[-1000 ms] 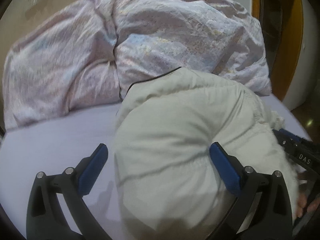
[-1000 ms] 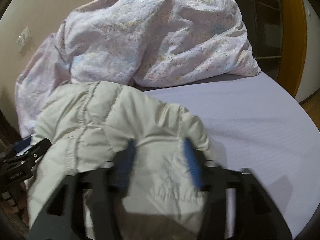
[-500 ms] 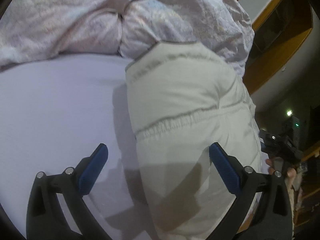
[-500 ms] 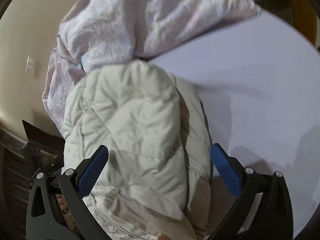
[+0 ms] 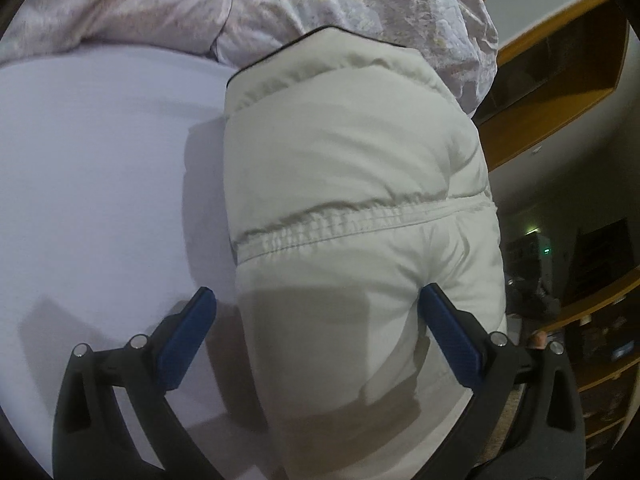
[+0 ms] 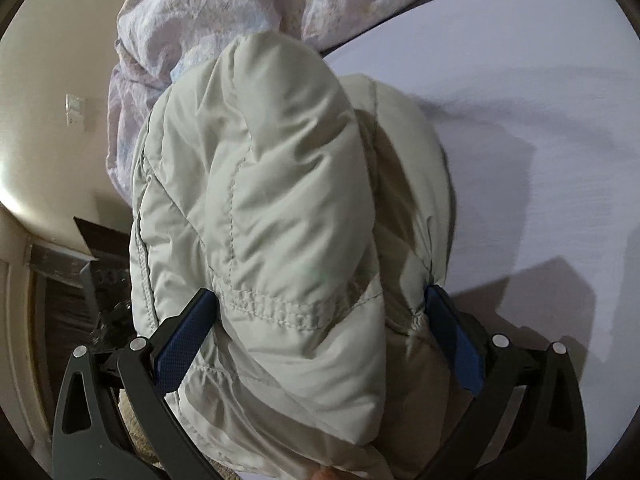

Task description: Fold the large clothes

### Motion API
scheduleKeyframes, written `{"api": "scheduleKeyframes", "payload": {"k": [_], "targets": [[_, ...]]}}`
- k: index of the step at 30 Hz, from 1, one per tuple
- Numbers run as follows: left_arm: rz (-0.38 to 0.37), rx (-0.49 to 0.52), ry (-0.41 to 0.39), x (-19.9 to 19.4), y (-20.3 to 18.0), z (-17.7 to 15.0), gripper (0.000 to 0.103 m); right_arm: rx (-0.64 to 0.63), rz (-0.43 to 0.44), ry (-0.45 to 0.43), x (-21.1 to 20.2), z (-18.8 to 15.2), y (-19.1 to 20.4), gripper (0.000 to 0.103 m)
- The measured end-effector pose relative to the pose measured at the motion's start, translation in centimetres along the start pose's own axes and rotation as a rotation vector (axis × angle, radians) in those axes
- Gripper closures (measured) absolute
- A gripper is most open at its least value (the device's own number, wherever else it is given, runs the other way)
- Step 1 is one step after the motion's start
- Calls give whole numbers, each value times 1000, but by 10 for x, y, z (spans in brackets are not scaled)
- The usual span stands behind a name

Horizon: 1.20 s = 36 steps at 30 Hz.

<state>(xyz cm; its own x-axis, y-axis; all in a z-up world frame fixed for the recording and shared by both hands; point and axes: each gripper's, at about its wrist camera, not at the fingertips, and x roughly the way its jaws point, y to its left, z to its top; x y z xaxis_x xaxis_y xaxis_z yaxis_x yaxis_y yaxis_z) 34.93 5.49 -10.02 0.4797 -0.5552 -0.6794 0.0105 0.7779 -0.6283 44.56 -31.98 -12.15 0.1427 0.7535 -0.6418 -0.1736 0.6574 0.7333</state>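
Note:
A puffy off-white quilted jacket (image 5: 352,168) lies bunched in a folded mound at the edge of the bed. My left gripper (image 5: 316,320) is open, its blue pads (image 5: 188,336) wide apart above the jacket's near end, one pad over the sheet and one over the fabric. In the right wrist view the same jacket (image 6: 272,184) fills the middle, a gathered elastic seam facing me. My right gripper (image 6: 320,320) is open, its jaws straddling the jacket without pinching it.
A lilac bedsheet (image 5: 92,184) covers the mattress, also in the right wrist view (image 6: 540,128). A crumpled floral duvet (image 5: 248,4) is heaped behind the jacket. Wooden shelving (image 5: 560,64) stands to the right. A wall with a switch (image 6: 74,110) is at left.
Both grippers have tilted down and moved closer over the jacket. The right gripper opened from a narrower, blurred stance a second ago to wide apart now. The jacket has stayed put.

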Motion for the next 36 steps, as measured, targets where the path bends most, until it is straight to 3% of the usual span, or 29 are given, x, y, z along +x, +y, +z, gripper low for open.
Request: {"api": "scheduleKeyframes", "payload": {"k": [5,10,16,26,32,36], "targets": [[-28,3,9,-3,5,-2,2,-39,28,61,7,-1,10,1],[-51,1,4,3,4,-1,2,-53,14,53,11,-1,16,1],[-123,-46,19,16,7,-1,2,-59,63,37,12,0,13,1],[-101,-19,16,13,-2,0,2,-97,62,78,14,-2,16,1],[-123,-17,19,14,-4,4,3,-134,200,25,19,-10,17,1],[-155,-29,8,6,0,3,4,-162,240,25,24,-11,24,3]]}}
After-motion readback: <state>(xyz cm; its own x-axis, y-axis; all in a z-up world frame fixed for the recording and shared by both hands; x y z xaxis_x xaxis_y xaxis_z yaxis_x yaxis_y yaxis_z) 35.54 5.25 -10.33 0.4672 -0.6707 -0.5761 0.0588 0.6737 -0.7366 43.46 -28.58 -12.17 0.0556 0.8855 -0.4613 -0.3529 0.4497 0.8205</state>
